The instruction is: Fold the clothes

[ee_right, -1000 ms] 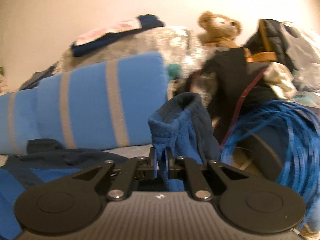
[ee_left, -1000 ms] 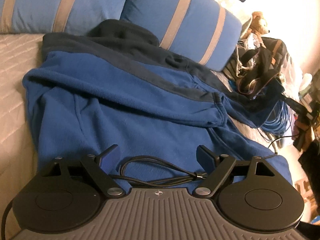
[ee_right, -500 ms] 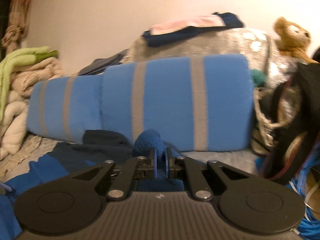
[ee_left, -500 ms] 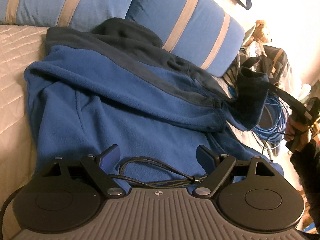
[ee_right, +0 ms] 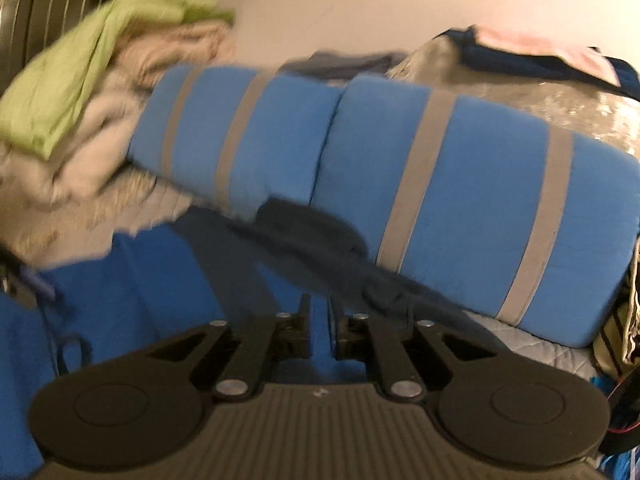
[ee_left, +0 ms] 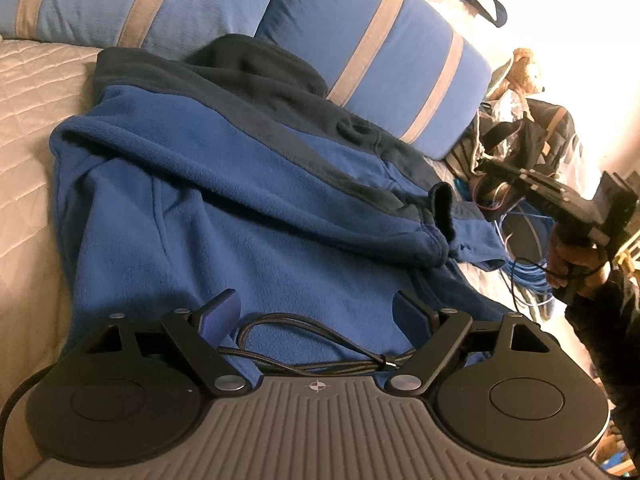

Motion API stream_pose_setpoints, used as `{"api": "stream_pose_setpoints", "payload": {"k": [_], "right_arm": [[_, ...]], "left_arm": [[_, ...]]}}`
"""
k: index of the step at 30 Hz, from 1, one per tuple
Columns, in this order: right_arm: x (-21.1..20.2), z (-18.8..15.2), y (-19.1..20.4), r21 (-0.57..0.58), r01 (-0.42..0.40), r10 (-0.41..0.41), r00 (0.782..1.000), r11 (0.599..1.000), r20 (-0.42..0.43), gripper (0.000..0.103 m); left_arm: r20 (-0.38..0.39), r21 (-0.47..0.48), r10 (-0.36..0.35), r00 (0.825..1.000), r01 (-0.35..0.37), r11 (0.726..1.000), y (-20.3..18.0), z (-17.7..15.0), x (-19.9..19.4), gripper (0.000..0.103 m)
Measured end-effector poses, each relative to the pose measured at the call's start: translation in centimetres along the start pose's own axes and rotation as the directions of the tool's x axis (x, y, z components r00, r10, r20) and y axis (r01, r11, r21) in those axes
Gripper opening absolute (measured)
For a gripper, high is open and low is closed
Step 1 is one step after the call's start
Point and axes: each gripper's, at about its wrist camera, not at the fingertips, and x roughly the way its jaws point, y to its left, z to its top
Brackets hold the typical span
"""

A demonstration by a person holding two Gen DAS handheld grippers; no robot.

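— Fleece, blue with a navy band: the jacket (ee_left: 224, 216) lies spread on the quilted bed (ee_left: 28, 92), its top edge against the striped pillows (ee_left: 376, 52). What's new since a second ago?

— The sleeve. A second ago the right gripper (ee_right: 319, 322) had its navy cuff (ee_left: 442, 208) pinched and lifted out by the clutter; half a second ago it was still clamped, travelling inward. Now the jaws have just been opening — a narrow gap shows, with only blue fabric seen behind it and nothing pressed between the pads. The cuff has landed on the jacket's body.

— So the sleeve fold is done?

— On that side, I'd judge so, though the cuff stands up a little and may want flattening. The other sleeve and the body folds look undone.

— And the left gripper (ee_left: 320, 308)?

— Jaws spread wide over the hem, holding nothing; only its own black cable (ee_left: 304, 356) loops between them. It hasn't shifted.

— What does each camera give that the other misses?

— The left wrist view shows the whole garment, the dropped cuff, the person's hand (ee_left: 576, 264) on the right tool, and the blue cable coil (ee_left: 524, 276). The right wrist view, blurred, shows the narrow jaw gap up close, plus a stack of green and beige linens (ee_right: 84, 100) beyond the pillows.
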Motion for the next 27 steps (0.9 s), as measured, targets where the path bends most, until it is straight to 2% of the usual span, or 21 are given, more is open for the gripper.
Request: {"api": "stream_pose_setpoints", "payload": {"k": [1,2,3,4,9,13,19,27], "right_arm": [[0.2,-0.2,0.0,-0.020,-0.006,0.006,1.000,1.000,-0.029,0.037],[0.4,-0.4,0.0,-0.041,-0.014,0.011,0.998,0.999,-0.060,0.044],[0.6,-0.8,-0.2,-0.065,-0.029,0.022,0.994,0.997,-0.106,0.058],[0.8,-1.3,-0.3,-0.093,-0.045,0.030,0.988,0.995,-0.149,0.067],[0.9,-4.0,-0.7,-0.270,-0.100,0.009,0.948,0.958,-0.319,0.068],[1.1,-6.0,-1.4,-0.342,-0.188,0.034,0.912,0.921,-0.409,0.068],[2.7,-6.5,-2.3,-0.380,-0.263,0.059,0.880,0.887,-0.472,0.065],[4.8,-6.6,-3.5,-0.296,-0.307,0.126,0.856,0.905,-0.501,0.065]], "left_arm": [[0.001,-0.002,-0.003,1.000,0.003,1.000,0.0,0.0,0.0,0.084],[0.002,-0.004,-0.007,1.000,0.007,1.000,0.1,0.0,0.0,0.084],[0.003,-0.007,-0.010,1.000,0.010,1.000,0.2,0.0,0.0,0.084],[0.005,-0.010,-0.015,1.000,0.015,1.000,0.3,0.0,0.0,0.084],[0.014,-0.027,-0.035,0.999,0.035,0.999,0.5,0.0,-0.1,0.084],[0.014,-0.034,-0.044,0.999,0.045,0.998,0.7,0.0,-0.1,0.084],[0.016,-0.020,-0.041,0.999,0.041,0.999,0.5,0.0,-0.2,0.084],[0.014,-0.023,-0.039,0.999,0.039,0.999,0.5,0.0,0.0,0.084]]}}
